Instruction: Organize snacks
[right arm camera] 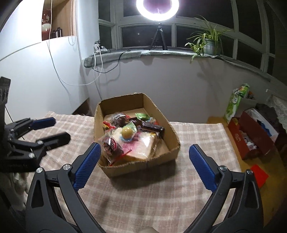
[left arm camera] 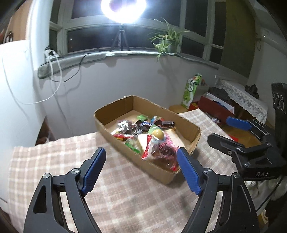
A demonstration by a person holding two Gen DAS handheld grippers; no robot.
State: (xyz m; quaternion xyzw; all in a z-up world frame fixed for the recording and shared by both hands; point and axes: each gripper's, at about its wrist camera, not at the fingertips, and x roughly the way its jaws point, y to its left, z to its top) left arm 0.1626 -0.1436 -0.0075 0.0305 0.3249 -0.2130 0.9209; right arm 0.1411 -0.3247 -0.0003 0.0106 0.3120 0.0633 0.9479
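Observation:
A shallow cardboard box (left arm camera: 118, 109) sits on the checked tablecloth and also shows in the right wrist view (right arm camera: 125, 103). It holds a heap of wrapped snacks (left arm camera: 143, 136): chocolate bars, a bag of bread (right arm camera: 141, 148), a yellow ball-shaped sweet (right arm camera: 127, 133). My left gripper (left arm camera: 141, 161) is open and empty, just in front of the box's near corner. My right gripper (right arm camera: 144, 157) is open and empty, in front of the box's near wall. Each gripper shows at the edge of the other's view (left arm camera: 227, 129) (right arm camera: 57, 128).
The checked tablecloth (left arm camera: 125, 197) covers the table. To the right, off the table, stand a red box (right arm camera: 251, 136) and a green carton (right arm camera: 235, 104). A ring light (right arm camera: 157, 9) on a tripod and a potted plant (right arm camera: 209, 43) stand on the windowsill behind.

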